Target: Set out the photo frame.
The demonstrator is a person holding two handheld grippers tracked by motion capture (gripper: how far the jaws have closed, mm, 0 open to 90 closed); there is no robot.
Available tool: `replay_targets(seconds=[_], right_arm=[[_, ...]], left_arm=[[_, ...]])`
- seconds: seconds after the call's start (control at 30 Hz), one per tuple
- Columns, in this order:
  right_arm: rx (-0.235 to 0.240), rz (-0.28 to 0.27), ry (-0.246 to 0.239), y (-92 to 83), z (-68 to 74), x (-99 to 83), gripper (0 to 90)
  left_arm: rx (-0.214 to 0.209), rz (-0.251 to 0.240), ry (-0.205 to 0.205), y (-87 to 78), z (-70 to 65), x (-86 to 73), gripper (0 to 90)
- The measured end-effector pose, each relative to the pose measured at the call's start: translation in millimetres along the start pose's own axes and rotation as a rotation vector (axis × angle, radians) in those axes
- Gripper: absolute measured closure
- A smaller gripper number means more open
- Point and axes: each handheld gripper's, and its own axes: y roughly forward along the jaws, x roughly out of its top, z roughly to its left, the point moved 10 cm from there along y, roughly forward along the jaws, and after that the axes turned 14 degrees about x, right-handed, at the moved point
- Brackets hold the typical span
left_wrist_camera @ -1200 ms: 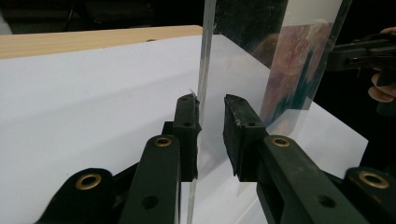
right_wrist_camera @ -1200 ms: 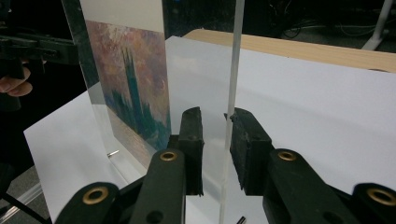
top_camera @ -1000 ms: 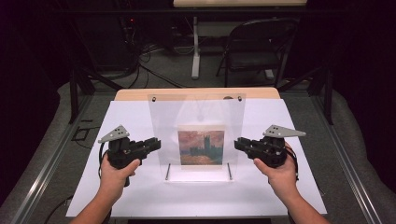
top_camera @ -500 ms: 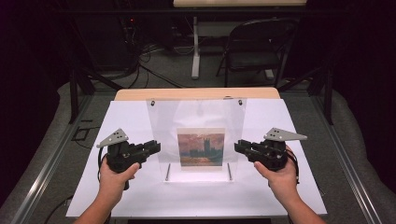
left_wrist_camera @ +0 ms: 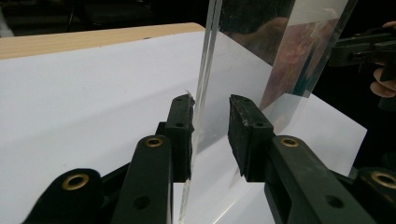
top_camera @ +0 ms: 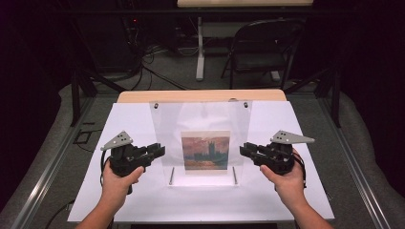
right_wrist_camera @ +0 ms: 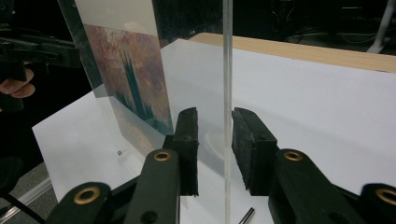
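My left gripper [top_camera: 160, 150] and right gripper [top_camera: 244, 150], jaws just having opened and standing slightly apart, straddle without pressing the side edges of the clear acrylic frame [top_camera: 200, 121], which stands upright on the white table [top_camera: 286, 200] holding a painted picture [top_camera: 205, 150]

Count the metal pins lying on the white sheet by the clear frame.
2. One metal pin lies under the clear picture frame's lower left corner, the other pin under its lower right corner. More may be hidden behind the frame.
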Motion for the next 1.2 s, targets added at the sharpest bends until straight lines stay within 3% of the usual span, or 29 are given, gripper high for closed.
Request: replay_targets(seconds=[0.3,0.5,0.7,0.87,1.03,1.2], right_arm=[[-0.039,-0.008,-0.009,-11.9,-0.8,2.9,57.2],[-0.099,-0.017,-0.046,-27.9,-3.2,7.6,42.9],[-0.155,-0.043,-0.068,-44.6,-6.8,5.0,39.0],[-0.21,-0.056,-0.06,-53.5,-15.1,-11.5,38.3],[-0.264,-0.077,-0.037,-58.4,-24.7,-36.2,38.3],[-0.297,-0.042,-0.011,-57.3,-33.5,-63.8,37.7]], left_arm=[[0.034,-0.005,0.004,-8.3,2.9,2.6,57.9],[0.099,-0.04,0.019,-20.4,14.3,6.7,48.9],[0.151,-0.068,0.008,-30.6,25.5,3.7,43.0],[0.218,-0.077,0.007,-30.7,40.6,-15.3,43.1],[0.234,-0.082,-0.071,-24.9,53.5,-36.7,43.1],[0.261,-0.061,-0.111,-16.5,65.0,-59.3,43.0]])
